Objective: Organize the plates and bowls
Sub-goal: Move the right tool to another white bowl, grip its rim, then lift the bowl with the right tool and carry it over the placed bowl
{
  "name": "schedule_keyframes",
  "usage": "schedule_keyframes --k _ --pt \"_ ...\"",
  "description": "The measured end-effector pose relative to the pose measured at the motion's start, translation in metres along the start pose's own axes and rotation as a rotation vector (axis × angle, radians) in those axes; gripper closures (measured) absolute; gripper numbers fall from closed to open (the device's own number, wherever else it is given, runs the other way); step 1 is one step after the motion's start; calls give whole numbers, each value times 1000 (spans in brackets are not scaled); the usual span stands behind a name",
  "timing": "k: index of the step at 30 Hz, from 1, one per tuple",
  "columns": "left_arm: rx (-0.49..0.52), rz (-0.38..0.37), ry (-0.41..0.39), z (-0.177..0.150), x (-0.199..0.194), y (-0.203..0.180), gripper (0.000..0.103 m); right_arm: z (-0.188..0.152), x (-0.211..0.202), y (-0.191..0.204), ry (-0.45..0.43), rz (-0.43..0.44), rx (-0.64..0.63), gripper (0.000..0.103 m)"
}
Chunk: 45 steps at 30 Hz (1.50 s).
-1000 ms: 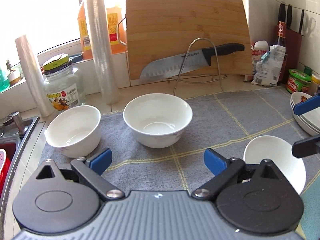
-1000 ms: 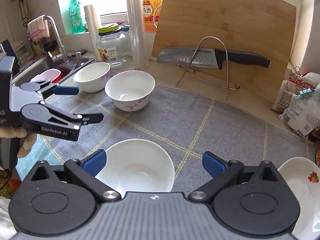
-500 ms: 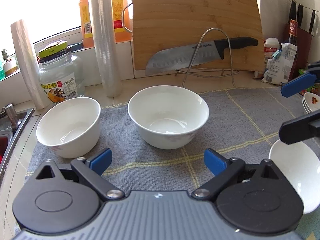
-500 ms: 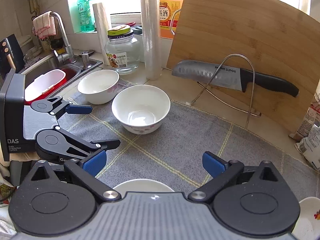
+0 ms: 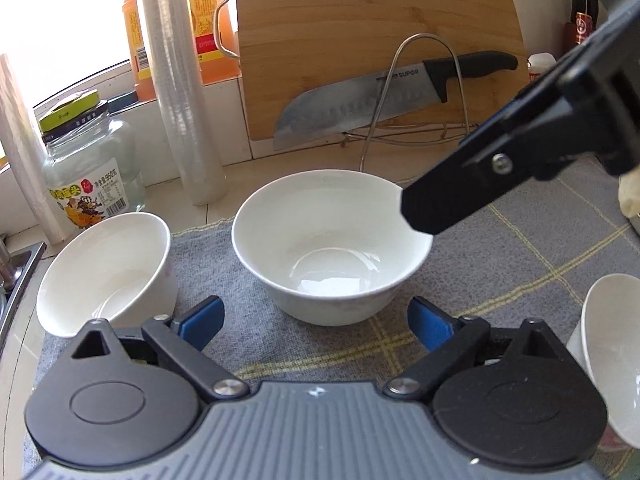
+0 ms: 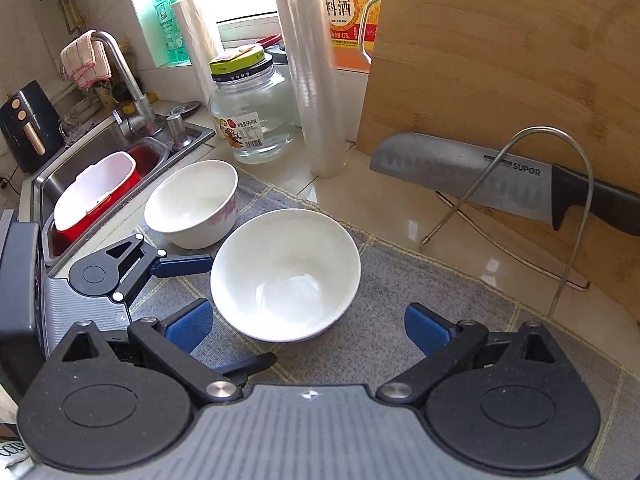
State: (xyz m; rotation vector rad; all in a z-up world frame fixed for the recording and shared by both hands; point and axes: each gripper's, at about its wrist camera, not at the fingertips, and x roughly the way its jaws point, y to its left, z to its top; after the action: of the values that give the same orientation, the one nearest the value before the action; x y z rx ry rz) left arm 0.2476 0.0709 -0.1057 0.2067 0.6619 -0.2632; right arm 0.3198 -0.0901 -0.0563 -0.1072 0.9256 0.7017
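Note:
Three white bowls stand on a grey checked mat (image 5: 500, 276). The middle bowl (image 5: 332, 248) (image 6: 284, 276) is right in front of both grippers. A smaller bowl (image 5: 108, 272) (image 6: 192, 204) stands to its left near the sink. A third bowl (image 5: 612, 356) is at the right edge of the left wrist view. My left gripper (image 5: 316, 320) is open and empty, just short of the middle bowl. My right gripper (image 6: 308, 326) is open and empty, also at the middle bowl; one of its fingers (image 5: 460, 196) hangs over the bowl's right rim.
A bamboo cutting board (image 6: 520, 72) leans at the back with a knife (image 6: 480, 176) on a wire stand (image 6: 572, 208). A glass jar (image 6: 252, 112) and plastic wrap rolls (image 6: 312, 68) stand behind the bowls. The sink (image 6: 100, 184) with a red-and-white container is at the left.
Both grippers have moved forward toward the middle bowl. The right gripper has left the third bowl behind and swung left, its finger now over the middle bowl's rim.

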Motion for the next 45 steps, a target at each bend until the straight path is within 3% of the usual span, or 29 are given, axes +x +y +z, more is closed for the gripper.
schedule_keyframes --k 6,15,24,45 --pt "34 31 -25 3 3 -5 6 10 21 -7 27 32 8 0" --pt "67 15 -36 3 4 -10 11 25 51 -10 64 68 9 2" --pt "87 -7 -48 2 4 -12 16 29 66 -10 82 96 17 12" --pt "93 -32 -36 7 -7 -15 17 26 49 -5 70 101 38 15"
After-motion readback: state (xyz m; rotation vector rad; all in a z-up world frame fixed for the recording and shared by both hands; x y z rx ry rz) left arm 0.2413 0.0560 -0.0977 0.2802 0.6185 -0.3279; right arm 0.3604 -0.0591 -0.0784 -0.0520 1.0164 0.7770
